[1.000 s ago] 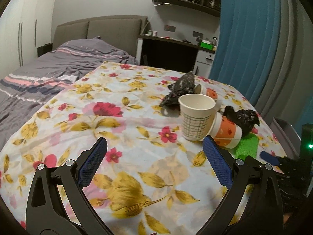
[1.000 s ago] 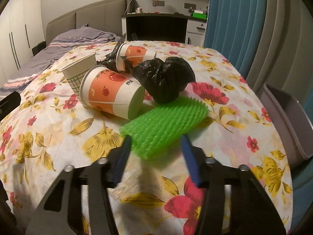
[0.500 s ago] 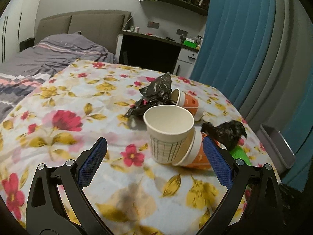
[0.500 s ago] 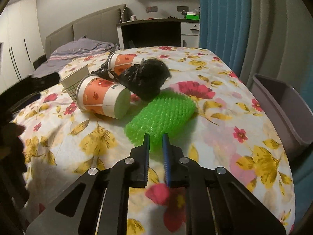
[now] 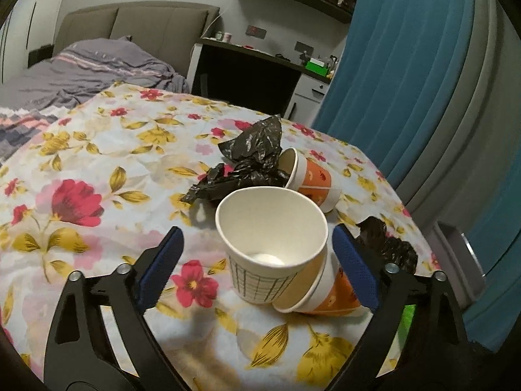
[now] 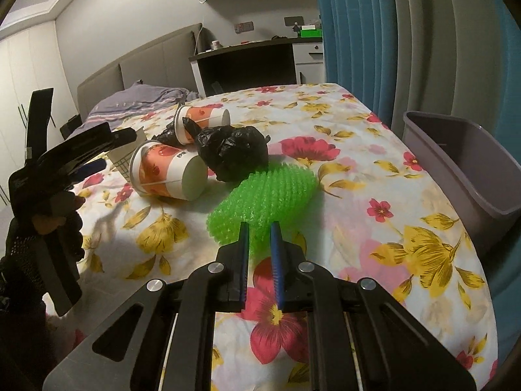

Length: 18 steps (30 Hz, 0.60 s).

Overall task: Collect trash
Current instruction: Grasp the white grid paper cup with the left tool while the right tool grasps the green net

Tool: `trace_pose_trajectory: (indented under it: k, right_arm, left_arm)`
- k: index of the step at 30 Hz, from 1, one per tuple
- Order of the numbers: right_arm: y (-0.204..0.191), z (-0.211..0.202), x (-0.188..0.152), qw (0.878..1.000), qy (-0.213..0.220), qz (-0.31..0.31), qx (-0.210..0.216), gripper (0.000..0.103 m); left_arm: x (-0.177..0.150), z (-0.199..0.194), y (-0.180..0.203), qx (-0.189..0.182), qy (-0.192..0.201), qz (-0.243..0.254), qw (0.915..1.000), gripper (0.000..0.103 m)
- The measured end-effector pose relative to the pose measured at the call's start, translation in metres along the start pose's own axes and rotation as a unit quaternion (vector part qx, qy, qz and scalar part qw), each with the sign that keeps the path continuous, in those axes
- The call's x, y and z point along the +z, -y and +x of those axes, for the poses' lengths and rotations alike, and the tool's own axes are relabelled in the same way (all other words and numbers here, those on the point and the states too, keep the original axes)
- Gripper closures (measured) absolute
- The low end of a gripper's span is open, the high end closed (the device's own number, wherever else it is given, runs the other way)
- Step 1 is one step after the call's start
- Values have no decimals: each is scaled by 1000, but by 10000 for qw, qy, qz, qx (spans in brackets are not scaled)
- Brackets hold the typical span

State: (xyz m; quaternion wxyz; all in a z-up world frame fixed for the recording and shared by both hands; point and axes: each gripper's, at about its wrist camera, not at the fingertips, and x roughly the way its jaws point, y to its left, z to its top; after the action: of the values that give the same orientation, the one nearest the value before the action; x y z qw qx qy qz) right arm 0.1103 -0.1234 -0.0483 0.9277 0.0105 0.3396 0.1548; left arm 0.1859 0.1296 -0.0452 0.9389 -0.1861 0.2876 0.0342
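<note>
**Three cups, two bags, one green mesh on the floral cloth**

Three paper cups lie on the floral tablecloth [image 5: 97,169]: a white grid cup [image 5: 270,244] upright, and two orange cups [image 6: 169,172] [image 6: 202,119] on their sides. Two crumpled black bags [image 6: 232,154] [image 5: 250,159] sit among them, plus one green mesh sleeve [image 6: 263,202]. A grey bin [image 6: 462,169] stands at the table's right edge.

Since a second ago the left gripper [image 5: 257,264] has drawn close to the grid cup, which is now between its spread, slightly narrowed jaws, seemingly untouched. The right gripper [image 6: 259,244] has closed, apparently pinching the mesh's near edge.
</note>
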Motion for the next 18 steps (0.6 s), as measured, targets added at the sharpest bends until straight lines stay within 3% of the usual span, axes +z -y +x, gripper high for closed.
trace_pose_trajectory:
  k: [9, 18]
  right_arm:
    - [-1, -1, 0, 10000, 9, -22, 9, 89]
    - [-1, -4, 1, 10000, 53, -40, 5, 89]
  left_arm:
    - [-2, 10, 1, -110, -176, 46, 9998, 42]
    - [2, -14, 2, -72, 136, 122, 9998, 46]
